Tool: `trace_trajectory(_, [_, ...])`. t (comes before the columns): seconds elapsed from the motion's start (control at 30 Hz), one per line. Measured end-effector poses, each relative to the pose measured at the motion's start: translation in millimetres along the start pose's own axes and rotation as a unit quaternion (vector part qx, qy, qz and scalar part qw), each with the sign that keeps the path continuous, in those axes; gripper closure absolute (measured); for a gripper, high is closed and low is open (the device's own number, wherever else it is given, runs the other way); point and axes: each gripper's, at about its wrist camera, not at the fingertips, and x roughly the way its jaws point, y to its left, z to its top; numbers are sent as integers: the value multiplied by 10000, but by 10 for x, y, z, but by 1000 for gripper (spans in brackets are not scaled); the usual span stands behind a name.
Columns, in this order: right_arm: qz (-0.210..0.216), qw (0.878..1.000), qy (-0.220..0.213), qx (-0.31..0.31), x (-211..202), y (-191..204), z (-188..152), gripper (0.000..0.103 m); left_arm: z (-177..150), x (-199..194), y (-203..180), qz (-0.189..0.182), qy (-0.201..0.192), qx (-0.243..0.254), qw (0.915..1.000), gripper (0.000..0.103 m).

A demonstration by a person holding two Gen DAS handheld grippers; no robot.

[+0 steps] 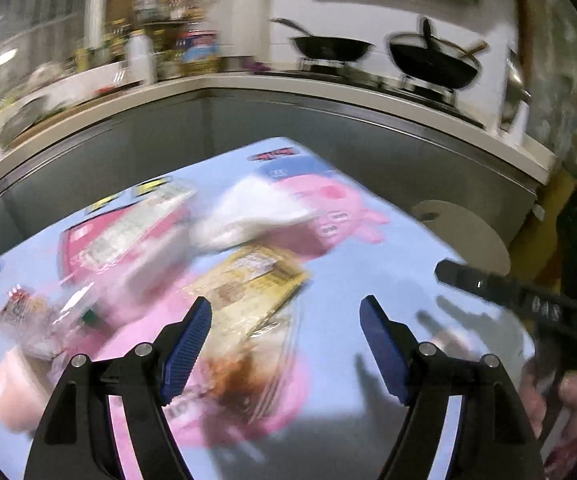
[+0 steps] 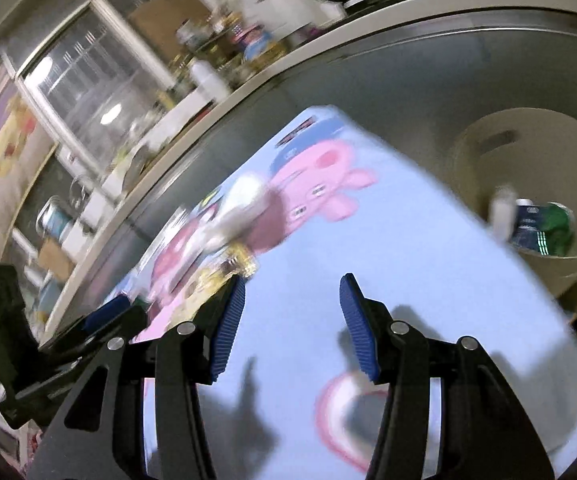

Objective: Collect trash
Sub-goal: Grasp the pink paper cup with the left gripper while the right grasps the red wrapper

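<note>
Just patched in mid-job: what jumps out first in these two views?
The pink cartoon-pig tablecloth dominates both views, with blurred wrappers, including a yellow packet, piled just ahead of the open left tool. Off the table's far right corner stands a white bin holding trash; the right tool is open, empty.

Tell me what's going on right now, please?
Left gripper open, empty, above yellow wrapper. Right gripper open, empty, over bare tablecloth. Bin beside table already holds trash. Nothing blocking; view blurred.

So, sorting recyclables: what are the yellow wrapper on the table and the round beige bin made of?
The yellow wrapper looks like glossy, crinkled plastic film with clear parts, though it is blurred. The round beige bin seems matte, smooth plastic, with a cut-out handle slot; hard to confirm.
</note>
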Motion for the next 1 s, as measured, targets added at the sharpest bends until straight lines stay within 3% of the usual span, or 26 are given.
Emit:
trace_trajectory(0.13, [163, 9985, 323, -399, 255, 453, -42, 53, -255, -441, 783, 499, -161, -746, 9958, 26])
trace_trajectory(0.27, [523, 9943, 700, -613, 514, 868, -34, 53, -478, -691, 1549, 1344, -296, -1327, 9816, 14])
trace_trajectory(0.33, [703, 9910, 903, -691, 650, 1063, -39, 54, -523, -661, 1833, 1464, -195, -1537, 9770, 14])
trace_trajectory(0.4, [921, 9871, 1125, -664, 792, 1253, -79, 54, -556, -586, 2098, 1293, -61, -1844, 9743, 14])
trace_trajectory(0.5, [1095, 9822, 1337, -731, 956, 1521, -136, 54, -613, -447, 2331, 729, 81, -2388, 9683, 14])
trace_trajectory(0.6, [1153, 9783, 1462, -910, 1050, 1726, -172, 54, -680, -387, 2364, 516, 76, -2560, 9653, 9])
trace_trajectory(0.77, [1267, 9769, 1444, -940, 1171, 2031, -47, 53, -741, -241, 2299, 383, 201, -2491, 9675, 8])
trace_trajectory(1.0, [1145, 9420, 2076, -2376, 1881, 3110, -193, 47, -910, -238, 2156, 476, 237, -2454, 9680, 13])
